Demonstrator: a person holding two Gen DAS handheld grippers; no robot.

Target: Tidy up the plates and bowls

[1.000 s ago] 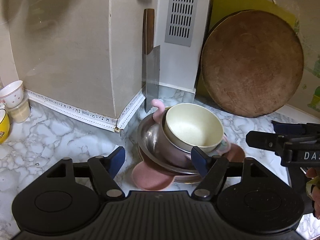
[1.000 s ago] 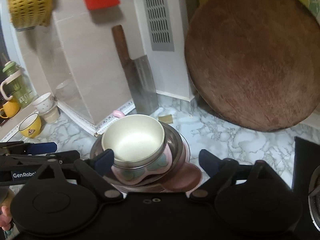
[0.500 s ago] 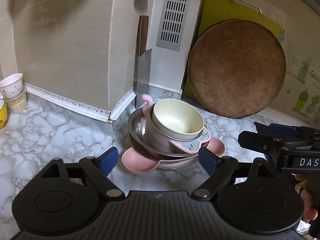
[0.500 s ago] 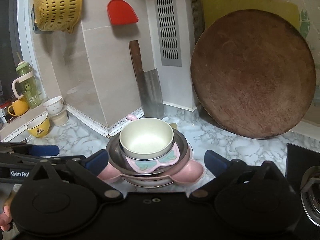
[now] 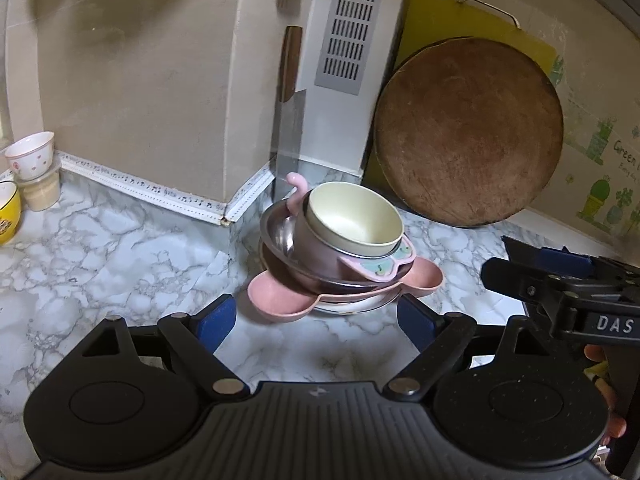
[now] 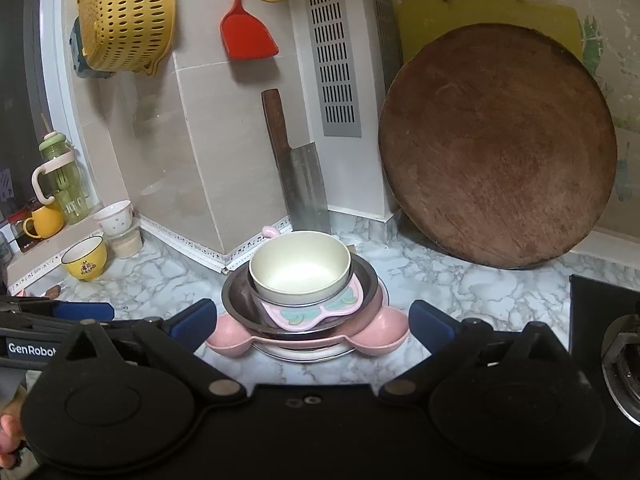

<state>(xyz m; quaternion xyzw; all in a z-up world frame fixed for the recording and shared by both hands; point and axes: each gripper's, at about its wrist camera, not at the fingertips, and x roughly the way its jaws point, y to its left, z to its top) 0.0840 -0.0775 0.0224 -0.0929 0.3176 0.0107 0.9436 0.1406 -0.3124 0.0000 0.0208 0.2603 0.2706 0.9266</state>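
A stack of dishes stands on the marble counter (image 5: 120, 248). On top is a cream bowl (image 5: 352, 216) (image 6: 300, 268), sitting in a pink butterfly-shaped dish (image 5: 380, 268) (image 6: 312, 312). Below come a steel bowl (image 5: 276, 232) (image 6: 236, 300), a pink divided plate (image 5: 272, 300) (image 6: 384, 332) and a white plate (image 5: 352, 306). My left gripper (image 5: 316, 320) is open just short of the stack, with nothing between its fingers. My right gripper (image 6: 312, 320) is also open in front of the stack, touching nothing. Each shows at the edge of the other's view: the right gripper (image 5: 560, 280) and the left gripper (image 6: 60, 312).
A round wooden chopping board (image 6: 496, 168) and a cleaver (image 6: 304, 176) lean on the wall behind the stack. At the left stand a yellow bowl (image 6: 86, 258), a white cup (image 6: 114, 218), a yellow mug (image 6: 44, 220) and a green bottle (image 6: 64, 176). A stove (image 6: 600, 320) borders the right.
Both grippers have drawn back from the stack and their jaws have widened. The stack stays in place on the counter.
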